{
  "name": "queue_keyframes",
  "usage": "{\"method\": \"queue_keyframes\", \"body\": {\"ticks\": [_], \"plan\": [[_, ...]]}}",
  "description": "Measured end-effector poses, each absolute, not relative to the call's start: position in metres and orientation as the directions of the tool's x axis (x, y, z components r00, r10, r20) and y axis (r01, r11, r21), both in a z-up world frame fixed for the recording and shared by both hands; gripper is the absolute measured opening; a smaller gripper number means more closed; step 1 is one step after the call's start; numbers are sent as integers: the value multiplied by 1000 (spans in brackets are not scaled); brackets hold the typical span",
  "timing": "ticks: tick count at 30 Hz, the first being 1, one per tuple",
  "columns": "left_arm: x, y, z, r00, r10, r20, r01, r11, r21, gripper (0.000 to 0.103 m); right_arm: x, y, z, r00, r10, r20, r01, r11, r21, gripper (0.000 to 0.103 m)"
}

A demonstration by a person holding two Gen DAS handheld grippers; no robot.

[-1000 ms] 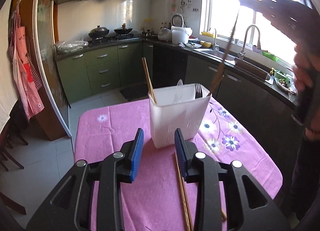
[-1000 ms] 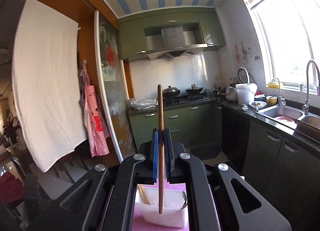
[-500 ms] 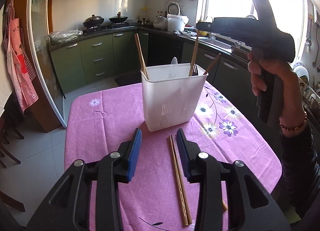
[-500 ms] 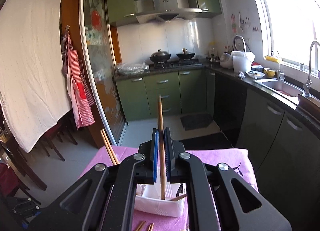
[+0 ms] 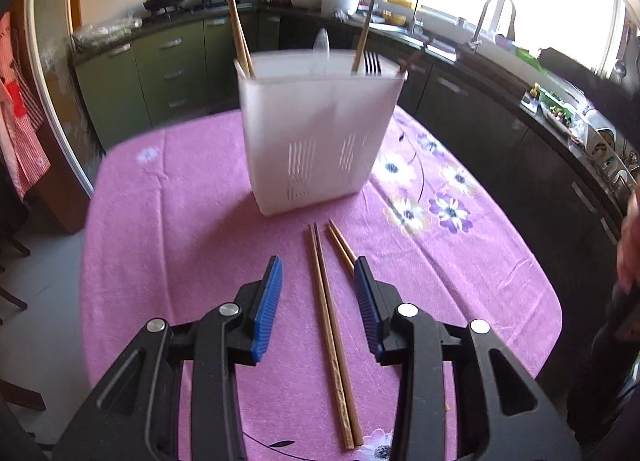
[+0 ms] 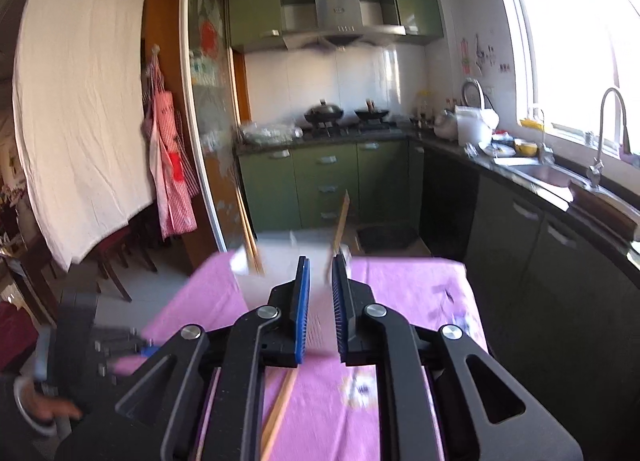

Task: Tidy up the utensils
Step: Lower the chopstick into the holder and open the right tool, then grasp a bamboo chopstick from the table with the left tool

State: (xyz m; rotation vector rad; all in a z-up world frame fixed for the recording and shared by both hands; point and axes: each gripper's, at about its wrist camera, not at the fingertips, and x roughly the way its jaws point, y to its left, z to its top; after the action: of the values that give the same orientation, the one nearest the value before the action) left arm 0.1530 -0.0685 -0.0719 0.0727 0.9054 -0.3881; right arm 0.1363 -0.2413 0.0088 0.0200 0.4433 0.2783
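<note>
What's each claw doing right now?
Left claw: open, just widened, empty, straddling chopsticks.
Right claw: just opened slightly, empty.

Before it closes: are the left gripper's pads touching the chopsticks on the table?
Apart. The left wrist view shows pink cloth between the chopsticks and each blue pad of the left gripper.

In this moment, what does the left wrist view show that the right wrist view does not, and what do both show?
Left wrist only: the left tool, open, over two pairs of brown wooden chopsticks lying on the pink flowered tablecloth; a metal fork standing in the holder.

Right wrist only: the right tool, slightly open with nothing between its blue pads; a white hanging cloth; the steel range hood.

Both: the white plastic utensil holder with chopsticks standing in it, the tablecloth, green cabinets and the sink tap.
</note>
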Motion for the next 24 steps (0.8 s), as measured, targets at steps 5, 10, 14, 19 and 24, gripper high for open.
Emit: {"method": "queue_keyframes", "body": {"ticks": [5,10,14,19,24], "plan": [[171,-82,-107,466,-289,-836,353,927,-124,36,122,-260,-63,783,242,-573,-222,969,106,11],[185,-86,-129,415,-274,-868,336,932,-134,28,125,-278,-108,715,281,-641,-195,960,203,14],[194,-88,-142,396,-251,-883,325,938,-121,25,127,-282,-122,700,310,-643,-191,949,250,14],[202,-91,-154,364,-247,-898,324,938,-127,18,132,-277,-118,696,327,-639,-199,943,266,14],[206,-95,-159,341,-269,-901,327,932,-154,17,134,-276,-116,694,337,-636,-200,939,279,14]]}}
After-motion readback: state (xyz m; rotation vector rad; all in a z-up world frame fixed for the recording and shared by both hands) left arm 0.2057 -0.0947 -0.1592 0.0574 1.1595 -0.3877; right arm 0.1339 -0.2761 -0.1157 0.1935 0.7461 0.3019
